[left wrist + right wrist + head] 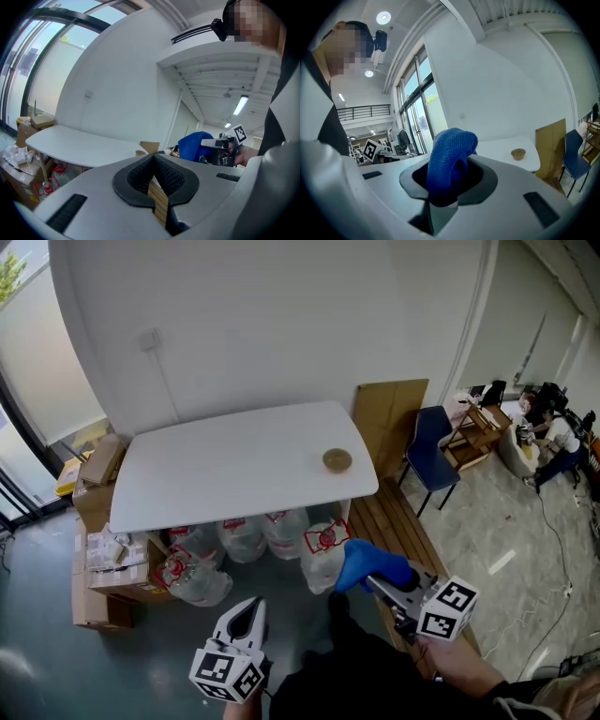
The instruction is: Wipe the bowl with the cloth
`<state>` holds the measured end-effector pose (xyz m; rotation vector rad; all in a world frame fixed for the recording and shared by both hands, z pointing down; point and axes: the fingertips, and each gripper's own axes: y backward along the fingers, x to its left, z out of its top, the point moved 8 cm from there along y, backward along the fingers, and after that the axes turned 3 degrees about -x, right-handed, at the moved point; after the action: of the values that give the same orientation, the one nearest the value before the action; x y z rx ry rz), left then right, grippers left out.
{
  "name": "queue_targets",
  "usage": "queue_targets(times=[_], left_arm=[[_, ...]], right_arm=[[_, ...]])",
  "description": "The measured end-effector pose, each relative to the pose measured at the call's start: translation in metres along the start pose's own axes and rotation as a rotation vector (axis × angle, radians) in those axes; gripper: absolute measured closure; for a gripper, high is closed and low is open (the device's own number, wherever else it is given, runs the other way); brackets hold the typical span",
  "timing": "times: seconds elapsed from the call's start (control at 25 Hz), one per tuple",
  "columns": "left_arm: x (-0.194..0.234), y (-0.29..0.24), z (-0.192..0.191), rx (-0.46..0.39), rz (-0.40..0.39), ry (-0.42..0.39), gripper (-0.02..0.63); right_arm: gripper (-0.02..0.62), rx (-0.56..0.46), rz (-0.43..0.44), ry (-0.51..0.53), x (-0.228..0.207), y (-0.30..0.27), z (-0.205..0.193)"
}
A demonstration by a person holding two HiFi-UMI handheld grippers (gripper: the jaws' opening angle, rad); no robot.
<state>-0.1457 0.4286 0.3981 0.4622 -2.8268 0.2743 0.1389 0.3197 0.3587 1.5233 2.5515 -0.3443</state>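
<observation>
A small tan bowl (337, 460) stands near the right end of the white table (225, 465); the right gripper view shows the bowl (518, 153) far ahead. My right gripper (373, 579) is well short of the table, shut on a blue cloth (370, 564) that bulges out of its jaws. In the right gripper view the cloth (450, 157) fills the gap between them. My left gripper (247, 613) hangs lower left of it, jaws shut with nothing between them. From the left gripper view (153, 158) the cloth (194, 145) shows off to the right.
Large water bottles (244, 540) and cardboard boxes (103, 568) sit under and left of the table. A wooden bench (394, 526), a leaning cardboard sheet (389, 413) and a blue chair (431, 451) stand to its right. A person (555, 437) sits far right.
</observation>
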Motion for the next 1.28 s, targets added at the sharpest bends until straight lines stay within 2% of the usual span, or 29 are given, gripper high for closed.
queue_targets(times=[0.28,0.8,1.08,1.28], left_arm=[[0.021,-0.039,0.007,0.015,0.015,0.005,0.594],[0.029,-0.181,0.059,0.041,-0.014,-0.041,0.594],[0.011,-0.264,0.077,0.068,-0.032,-0.043,0.594],[0.0,-0.305,0.084,0.074,-0.048,-0.059,0.594]], right_arm=[[0.509,0.01,0.021,-0.011,-0.035,-0.029,0.004],[0.509,-0.019,0.004,-0.071,-0.163,-0.063,0.045],[0.509,-0.024,0.004,-0.112,-0.24,-0.063,0.058],[0.509,-0.003,0.012,-0.138,-0.276,-0.07,0.053]])
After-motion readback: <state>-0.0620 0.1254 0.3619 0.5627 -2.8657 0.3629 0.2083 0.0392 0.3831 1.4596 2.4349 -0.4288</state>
